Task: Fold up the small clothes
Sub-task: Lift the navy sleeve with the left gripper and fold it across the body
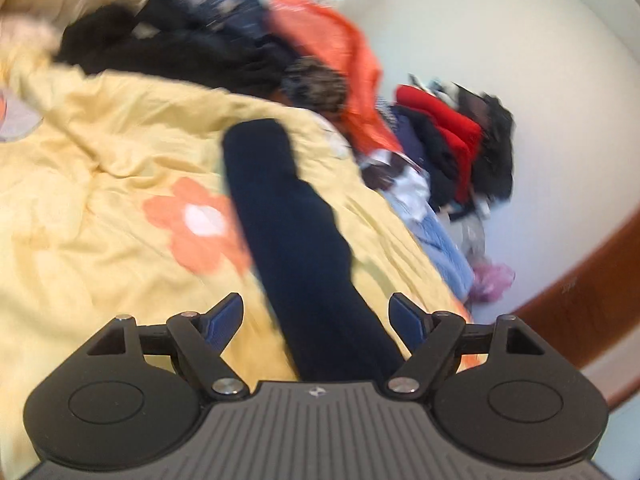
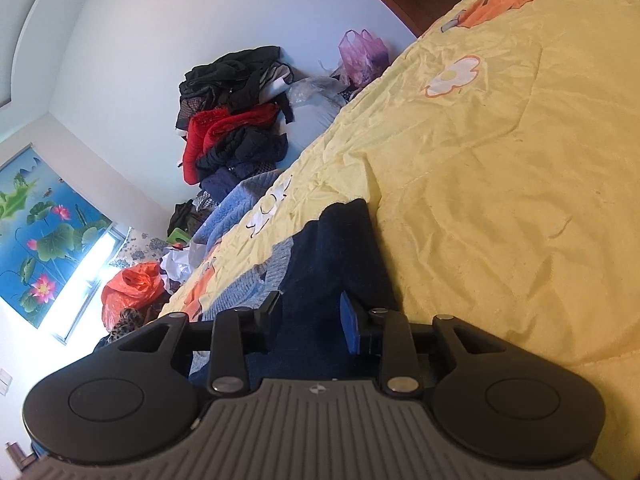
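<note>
A: Is any writing or brand to be read?

B: No legible writing is found. A small pale emblem is seen on the ribbed grey body of each tool, too small to be made out.

A: How is the left gripper (image 1: 316, 312) set?

B: Its two blue-padded fingers (image 1: 226, 318) are seen spread wide, with nothing pinched. A long dark navy garment (image 1: 292, 220) is laid on the yellow bedcover (image 1: 100, 200) and passes between and below the fingers without being pressed by them. That view is blurred.

A: And the right gripper (image 2: 310, 312)?

B: It is seen partly closed. The navy garment (image 2: 332, 256) runs between its fingers, but it cannot be told whether the cloth is actually pinched by the pads. One blue pad (image 2: 349, 326) is visible; the other finger is shown only as black.

A: Where is the garment placed?

B: On the bedcover near the edge of the bed, just beside one grey-blue knitted piece (image 2: 260, 280).

A: What can be counted?

B: Two grippers. On the bedcover, one orange flower (image 1: 200, 224) is counted in the left view. One heap of dark and red clothes (image 2: 232, 120) is stacked against the white wall (image 2: 140, 40), one pink plastic bag (image 2: 362, 54) beside it, one orange bag (image 2: 132, 290), and one lotus picture (image 2: 44, 232) is hung by the window.
</note>
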{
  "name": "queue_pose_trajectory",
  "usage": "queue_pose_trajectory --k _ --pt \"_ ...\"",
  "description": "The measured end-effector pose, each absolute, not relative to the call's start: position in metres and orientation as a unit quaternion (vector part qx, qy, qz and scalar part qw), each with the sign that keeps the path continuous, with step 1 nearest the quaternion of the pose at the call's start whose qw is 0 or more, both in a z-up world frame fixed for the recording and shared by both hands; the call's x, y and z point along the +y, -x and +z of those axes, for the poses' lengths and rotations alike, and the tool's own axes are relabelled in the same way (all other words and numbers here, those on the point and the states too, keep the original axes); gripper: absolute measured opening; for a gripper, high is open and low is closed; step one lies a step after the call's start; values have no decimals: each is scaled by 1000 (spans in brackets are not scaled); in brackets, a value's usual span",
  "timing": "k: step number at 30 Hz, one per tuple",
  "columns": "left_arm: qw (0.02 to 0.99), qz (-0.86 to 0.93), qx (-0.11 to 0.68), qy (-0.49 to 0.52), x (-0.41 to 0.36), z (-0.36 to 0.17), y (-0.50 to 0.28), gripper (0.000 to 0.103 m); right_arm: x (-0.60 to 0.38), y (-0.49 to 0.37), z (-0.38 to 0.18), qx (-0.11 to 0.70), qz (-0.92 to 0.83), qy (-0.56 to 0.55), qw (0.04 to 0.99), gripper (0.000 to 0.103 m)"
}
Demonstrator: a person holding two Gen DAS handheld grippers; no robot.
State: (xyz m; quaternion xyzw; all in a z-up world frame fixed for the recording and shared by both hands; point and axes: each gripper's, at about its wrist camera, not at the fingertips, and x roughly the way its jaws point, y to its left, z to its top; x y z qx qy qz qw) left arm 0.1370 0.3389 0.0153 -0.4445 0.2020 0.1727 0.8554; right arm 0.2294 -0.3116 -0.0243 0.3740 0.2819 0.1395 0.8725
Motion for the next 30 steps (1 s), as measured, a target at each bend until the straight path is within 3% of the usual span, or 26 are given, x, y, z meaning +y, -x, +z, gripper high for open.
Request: queue_pose_trajectory --k 4,11,12,13,14,15,18,22,25,28,30 --pt "831 180 193 491 383 -4 -151 79 -312 -230 -25 278 145 -374 873 41" --pt "858 170 188 446 395 -2 -192 78 -310 -230 -23 275 150 -370 875 45" --pt "863 180 188 432 394 -2 -197 64 -309 -230 -23 274 151 -370 875 46" --pt "867 187 195 419 392 -1 -201 32 -308 -230 -23 274 151 -369 875 47" --pt "867 193 208 409 391 -3 -207 17 -308 -230 -23 273 152 -368 875 47" --pt "866 204 220 399 388 -5 -210 8 -308 -230 -24 273 153 -368 876 48" --pt "883 239 209 347 372 4 -210 6 -309 -230 -24 272 155 -368 875 49" --pt "932 255 169 194 308 48 -211 6 -309 -230 -24 271 156 -370 875 49" --pt "971 194 139 20 213 75 -211 6 -310 -229 -24 270 158 -372 874 49" --pt "961 74 159 -214 89 54 -202 6 -311 -228 -25 269 159 -375 873 50" --pt "933 2 193 -302 30 18 -185 6 -312 -228 -25 268 161 -377 872 50"
